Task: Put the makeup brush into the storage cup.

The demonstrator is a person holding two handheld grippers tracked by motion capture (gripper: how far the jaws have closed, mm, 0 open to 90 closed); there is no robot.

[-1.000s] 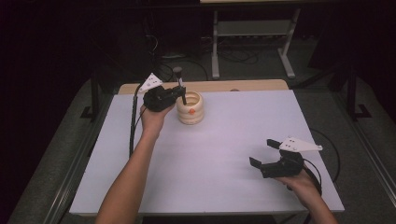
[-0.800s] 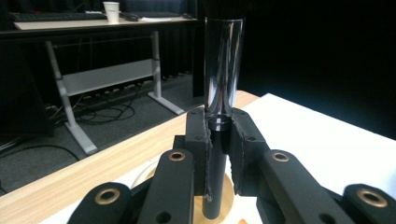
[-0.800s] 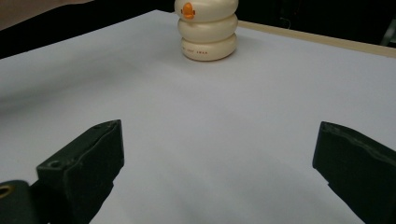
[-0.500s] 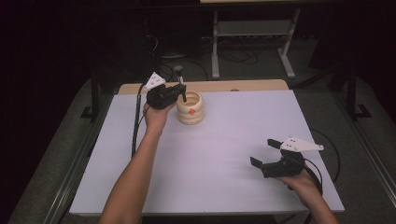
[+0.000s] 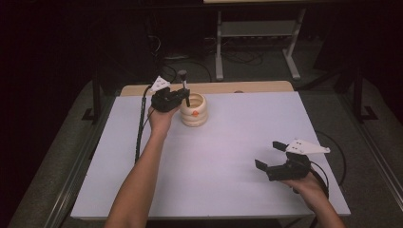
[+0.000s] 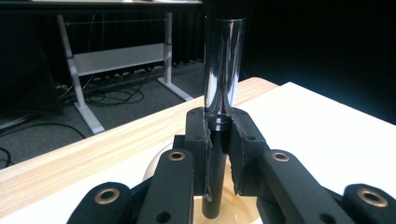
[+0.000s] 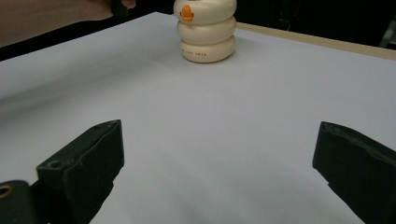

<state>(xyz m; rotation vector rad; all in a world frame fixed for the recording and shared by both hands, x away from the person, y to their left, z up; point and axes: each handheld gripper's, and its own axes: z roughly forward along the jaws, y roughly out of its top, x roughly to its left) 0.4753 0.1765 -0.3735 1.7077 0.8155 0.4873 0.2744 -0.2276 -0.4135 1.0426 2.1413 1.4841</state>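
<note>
Left gripper (image 5: 183,96): we clamp the brush (image 6: 223,74) upright over the holder (image 5: 194,110).
Right gripper (image 5: 272,156): wide open, empty.
Risk: our off-centre descent tips the holder.

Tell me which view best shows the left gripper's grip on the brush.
The left gripper view: the left gripper has its pads clamped on the brush handle, upright over the cream holder. The high view shows the same grip small and far; the right gripper view gives the holder and a forearm.
</note>
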